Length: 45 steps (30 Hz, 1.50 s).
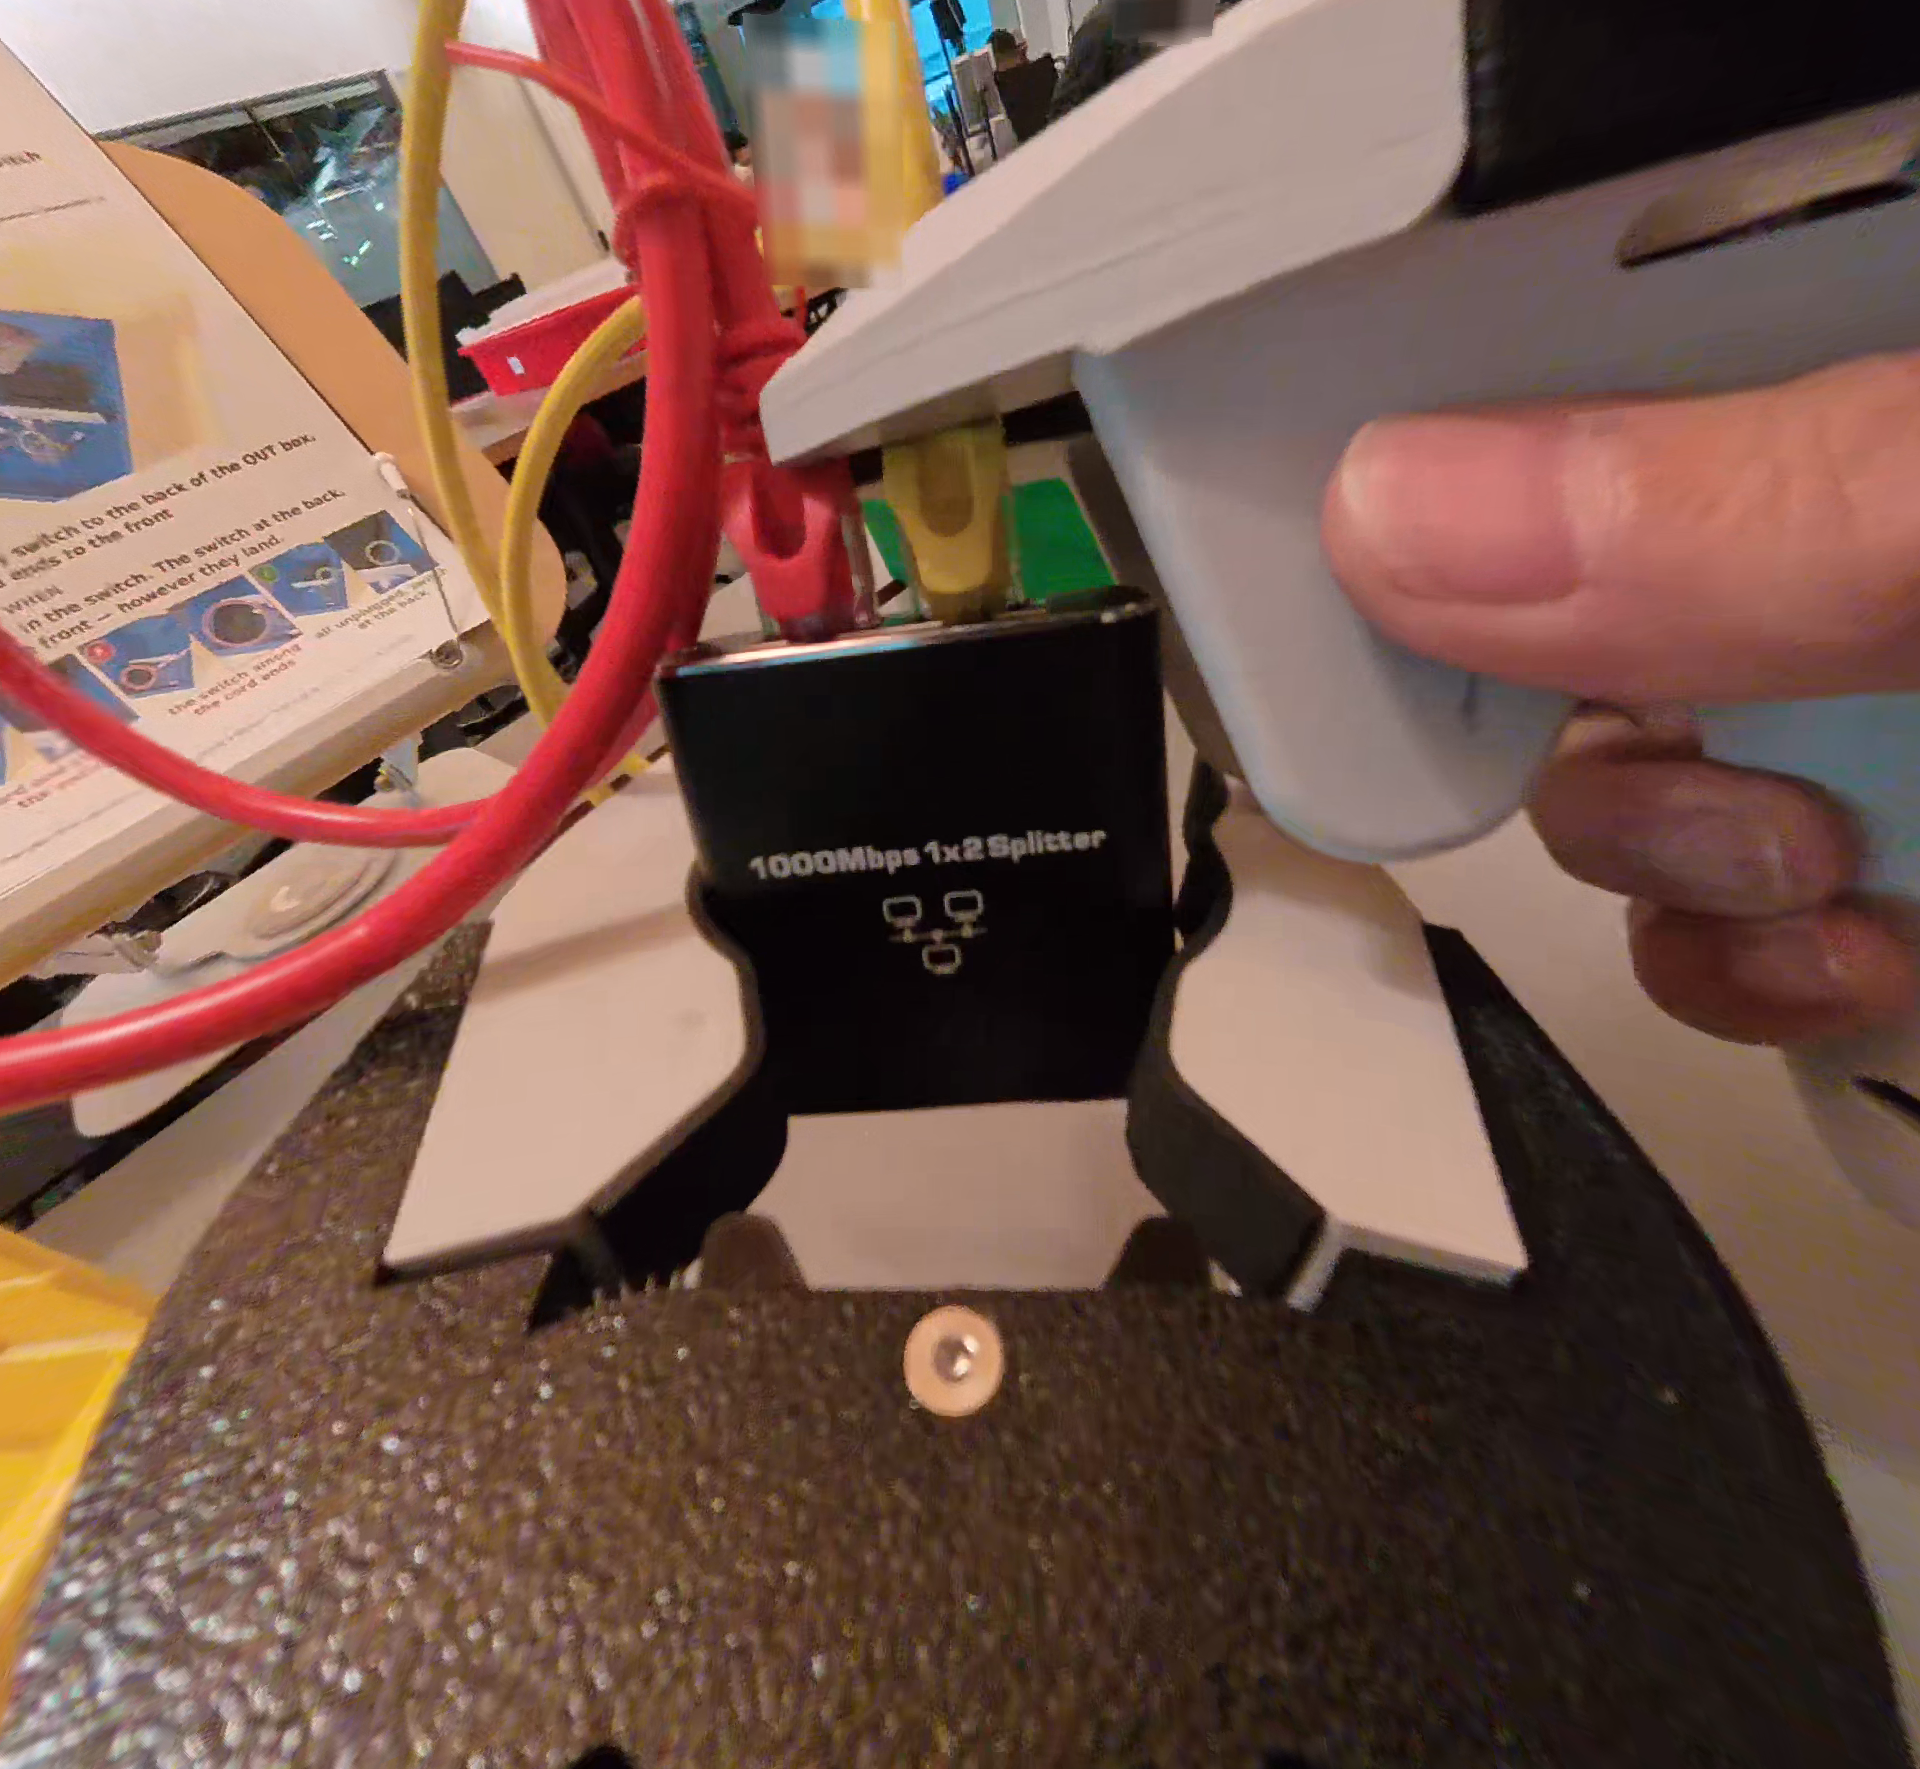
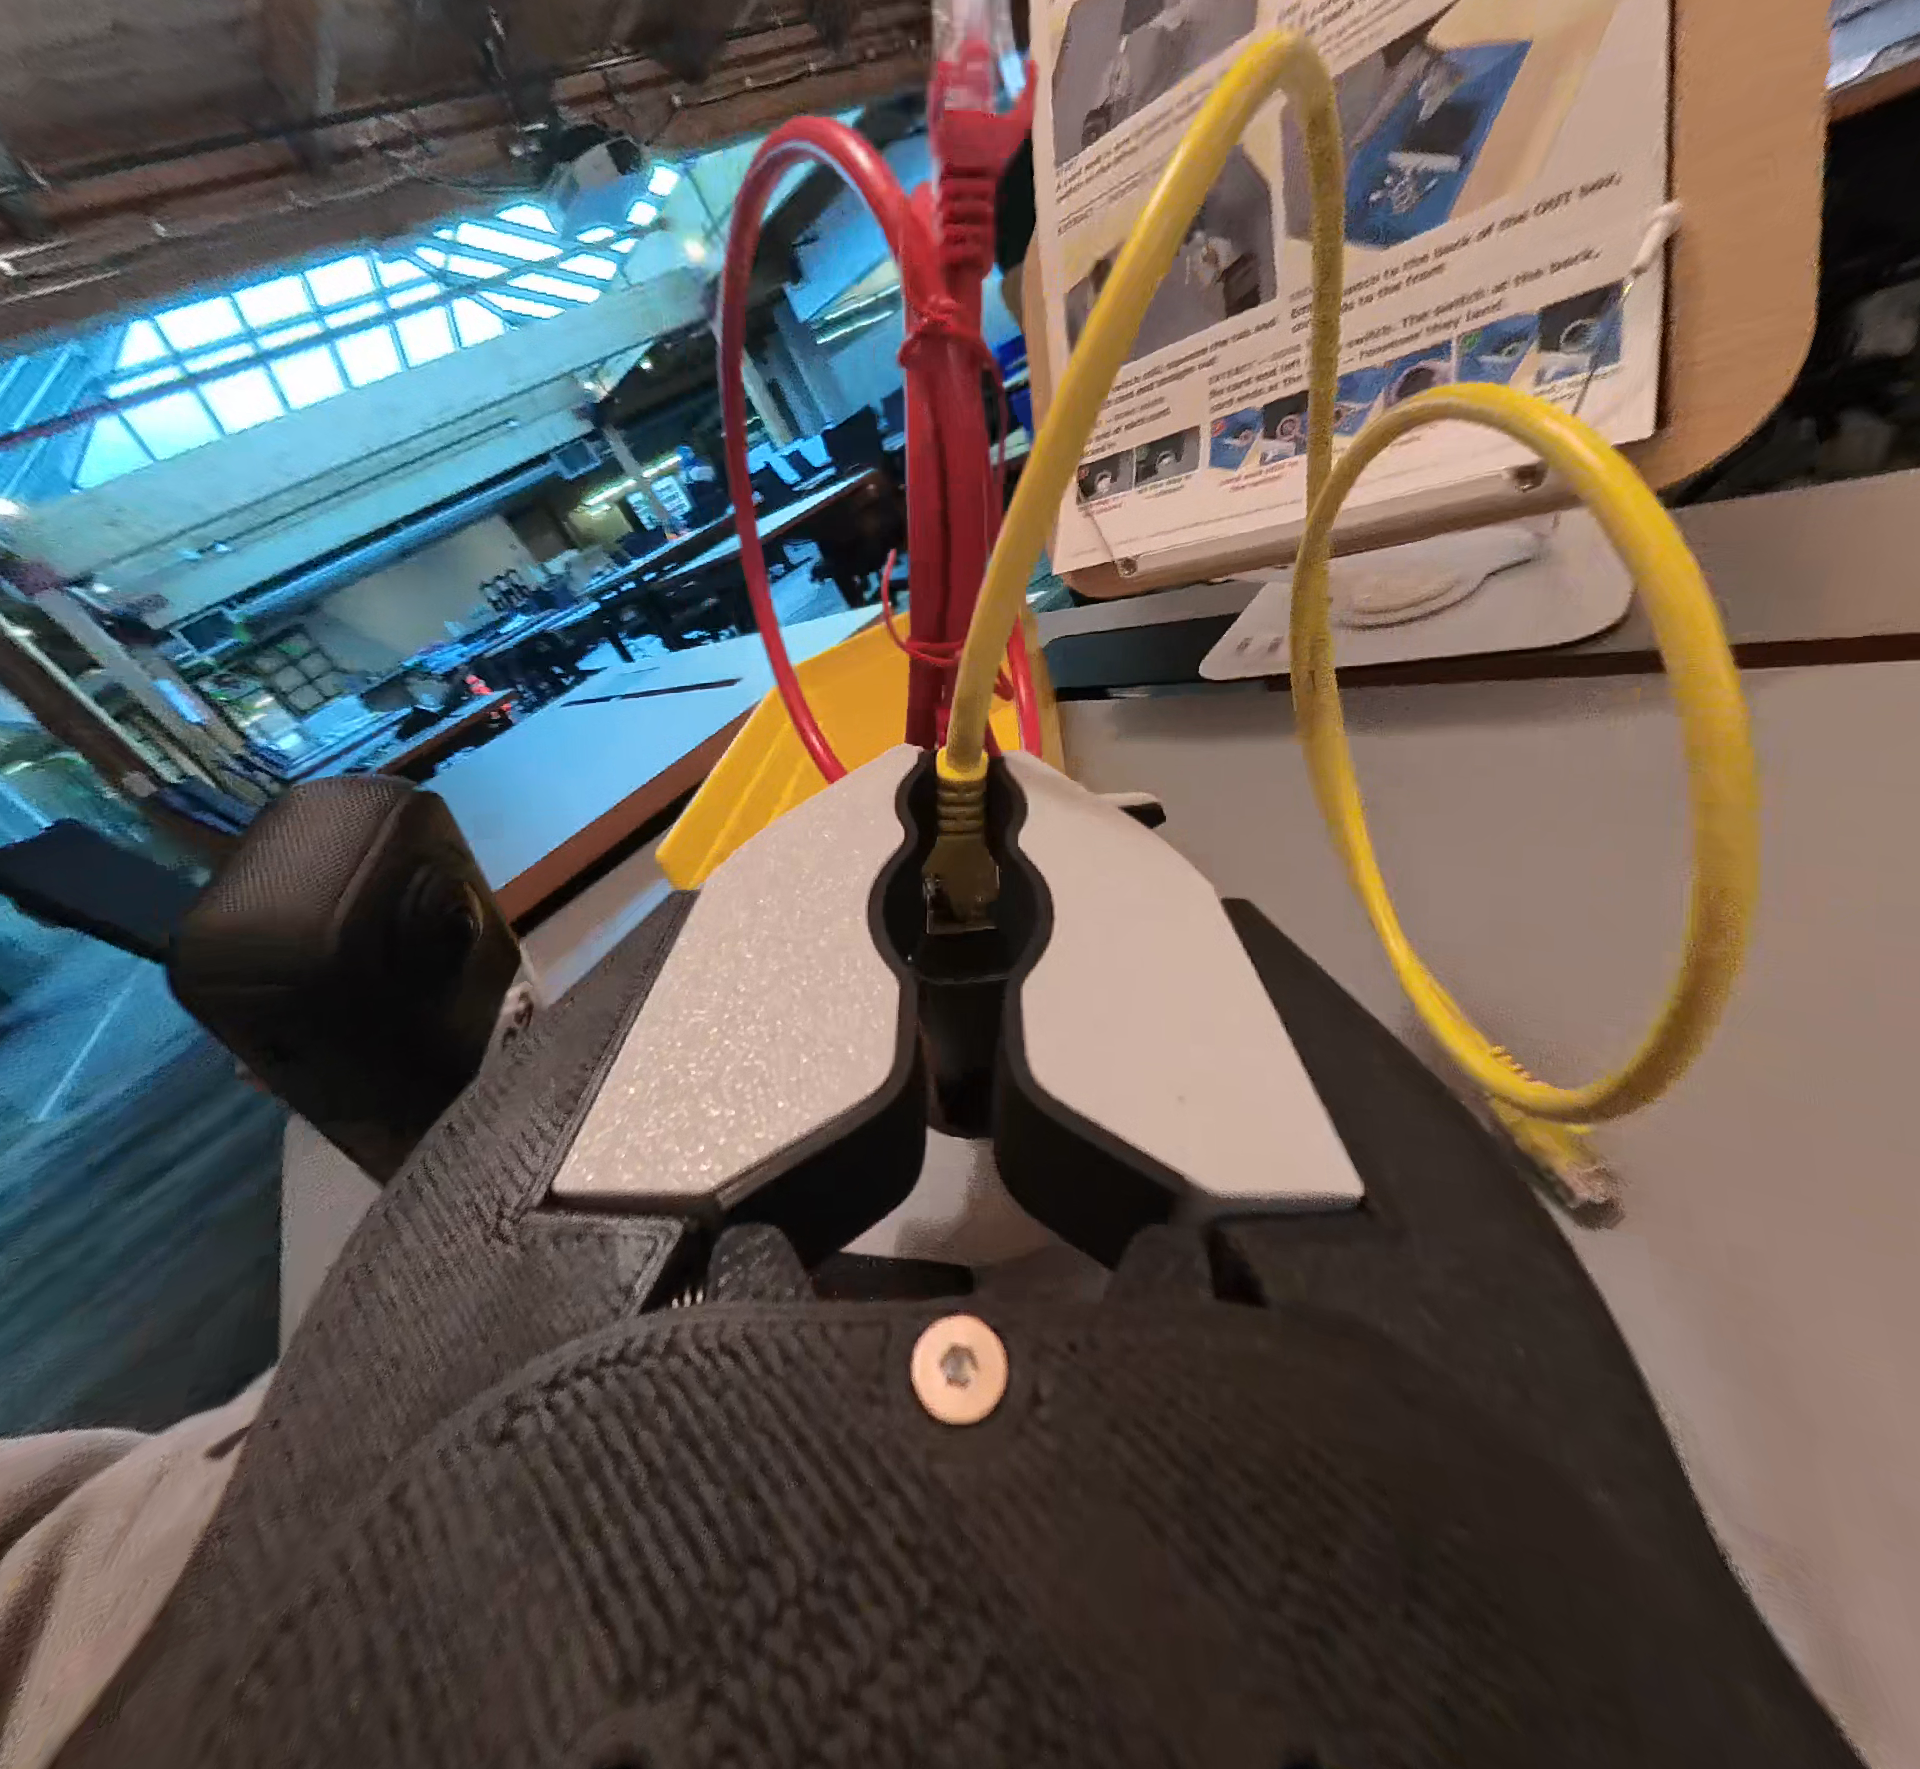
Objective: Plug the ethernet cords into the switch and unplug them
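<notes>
The left claw [image 1: 940,1013] was clamped on the black switch [image 1: 920,846], sitting dead centre in the left wrist view, held up off the surface. Two cords were seated in its far edge: a red plug [image 1: 795,556] on the left and a yellow plug [image 1: 951,524] just beside it.

The right claw [image 2: 961,878] was closed tight around that yellow plug, pinching the boot, with the yellow cord [image 2: 1132,265] looping off to the right of the frame and its free end [image 2: 1558,1163] dangling low right. The red cord [image 2: 951,472] stood up behind, its spare plug at top centre.

Handling-wise, the switch looked light and rigid, smooth-sided, so probably a bit slippery. The cords seemed springy and floppy. Best bet is to grab the stiff plug boot, not the cable, since the latch tab is likely fragile.
</notes>
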Motion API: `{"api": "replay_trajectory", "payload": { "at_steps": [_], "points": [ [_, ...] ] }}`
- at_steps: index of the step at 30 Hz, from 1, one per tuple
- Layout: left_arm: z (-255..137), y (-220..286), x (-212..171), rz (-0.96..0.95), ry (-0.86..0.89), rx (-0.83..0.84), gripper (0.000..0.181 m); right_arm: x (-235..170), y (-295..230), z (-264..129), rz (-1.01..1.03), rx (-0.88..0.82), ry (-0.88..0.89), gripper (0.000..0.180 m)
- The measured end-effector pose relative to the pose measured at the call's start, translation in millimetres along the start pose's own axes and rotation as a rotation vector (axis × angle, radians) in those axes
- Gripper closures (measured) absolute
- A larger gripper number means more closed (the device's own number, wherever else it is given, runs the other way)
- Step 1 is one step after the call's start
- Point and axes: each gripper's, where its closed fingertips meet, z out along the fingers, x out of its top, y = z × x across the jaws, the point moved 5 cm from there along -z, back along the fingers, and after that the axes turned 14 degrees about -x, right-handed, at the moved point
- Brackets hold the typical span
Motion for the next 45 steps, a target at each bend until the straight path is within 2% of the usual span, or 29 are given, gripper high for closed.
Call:
{"api": "replay_trajectory", "payload": {
  "at_steps": [8,13,19,20,25,30,35,45],
  "points": [
    [-1,-2,-6,-0.064,-0.028,0.027,0.104,-4,-12,1,-0.106,-0.049,-0.019,0.17],
    [0,-5,-12,-0.031,-0.042,0.028,0.105,-5,-11,2,-0.165,-0.066,-0.069,0.17],
    [-7,-10,-5,-0.056,0.024,0.065,0.104,-10,-15,1,-0.245,-0.149,-0.039,0.142],
    [-8,-11,-5,-0.068,0.032,0.069,0.104,-11,-16,1,-0.243,-0.146,-0.036,0.142],
    [-10,-13,-3,-0.075,0.045,0.079,0.104,-13,-20,-1,-0.238,-0.129,-0.033,0.149],
    [-10,-12,-2,-0.066,0.052,0.085,0.104,-14,-25,-2,-0.253,-0.117,-0.028,0.164],
    [-11,-12,-2,-0.07,0.063,0.104,0.105,-15,-27,-2,-0.287,-0.129,-0.023,0.164],
    [-8,-8,-7,-0.105,0.077,0.067,0.105,-21,-27,-2,-0.547,-0.171,-0.046,0.165]
  ]
}}
